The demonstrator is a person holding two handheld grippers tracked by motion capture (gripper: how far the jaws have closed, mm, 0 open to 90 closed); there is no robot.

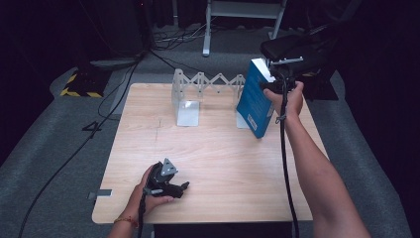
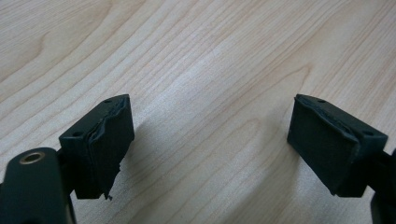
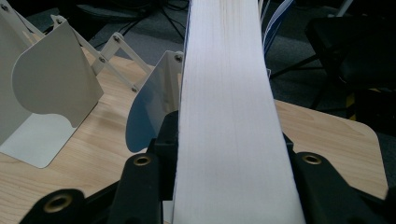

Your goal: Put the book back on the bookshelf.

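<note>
Our right gripper (image 1: 278,85) clamps the blue book (image 1: 255,99); we lower it upright beside the far rack (image 1: 208,84). Our left gripper (image 1: 184,187) rests wide open, empty.

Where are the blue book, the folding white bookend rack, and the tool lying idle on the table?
blue book (image 1: 255,99), high view, on its blue cover.
white bookend rack (image 1: 188,111), high view, on its left end plate.
left tool (image 1: 184,187), high view, between its open tips, low on the table.

The book (image 1: 256,96) at upper right has a blue cover and white page edges. The folding rack (image 1: 198,91) is off-white, the table (image 1: 218,158) pale wood grain, both tools black.
</note>
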